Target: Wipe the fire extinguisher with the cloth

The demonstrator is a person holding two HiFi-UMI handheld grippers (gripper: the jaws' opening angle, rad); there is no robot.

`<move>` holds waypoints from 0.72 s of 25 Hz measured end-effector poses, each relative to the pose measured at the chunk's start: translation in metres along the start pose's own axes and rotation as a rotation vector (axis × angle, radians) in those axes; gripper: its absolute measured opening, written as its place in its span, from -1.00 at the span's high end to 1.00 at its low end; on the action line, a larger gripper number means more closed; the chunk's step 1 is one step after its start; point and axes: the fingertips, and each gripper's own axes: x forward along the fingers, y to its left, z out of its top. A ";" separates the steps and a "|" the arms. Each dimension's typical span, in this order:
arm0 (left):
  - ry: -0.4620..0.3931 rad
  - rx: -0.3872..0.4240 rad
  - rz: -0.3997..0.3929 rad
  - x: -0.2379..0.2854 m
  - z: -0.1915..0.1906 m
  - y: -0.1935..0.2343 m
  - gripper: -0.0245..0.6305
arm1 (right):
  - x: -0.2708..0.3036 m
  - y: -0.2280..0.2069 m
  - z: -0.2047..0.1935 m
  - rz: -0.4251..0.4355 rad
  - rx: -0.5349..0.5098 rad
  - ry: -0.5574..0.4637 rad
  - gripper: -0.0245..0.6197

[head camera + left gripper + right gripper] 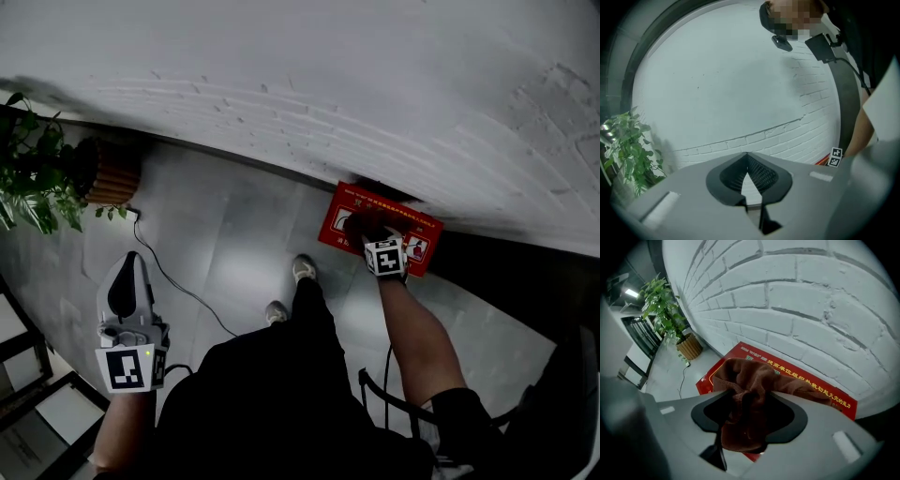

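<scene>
A flat red fire-extinguisher box (427,234) with printed characters stands on the floor against the white brick wall; no extinguisher itself shows. My right gripper (368,232) points steeply down onto it. In the right gripper view a brown cloth (740,373) lies bunched between the jaws of my right gripper (750,393), which stand wide apart over the red box (759,355). My left gripper (125,279) hangs well to the left over bare grey floor. In the left gripper view my left gripper (746,157) has its tips together, holds nothing, and faces the wall.
A potted plant (33,173) in a ribbed brown pot (111,173) stands at the far left by the wall (328,84). A black cable (178,286) runs across the floor. The person's shoes (303,269) are beside the box. A black-framed shelf (28,375) is at the lower left.
</scene>
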 end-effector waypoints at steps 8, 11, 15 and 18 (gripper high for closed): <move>0.024 -0.041 0.047 0.005 -0.006 0.003 0.93 | 0.002 0.004 0.028 0.024 -0.047 -0.061 0.78; 0.031 -0.049 0.071 0.000 -0.009 0.008 0.93 | 0.007 0.023 0.058 0.064 -0.110 -0.114 0.79; 0.044 -0.041 0.117 -0.013 -0.013 0.017 0.93 | 0.023 0.047 0.093 0.108 -0.162 -0.145 0.79; 0.056 -0.013 0.145 -0.023 -0.016 0.023 0.93 | 0.041 0.049 0.098 0.105 -0.157 -0.093 0.80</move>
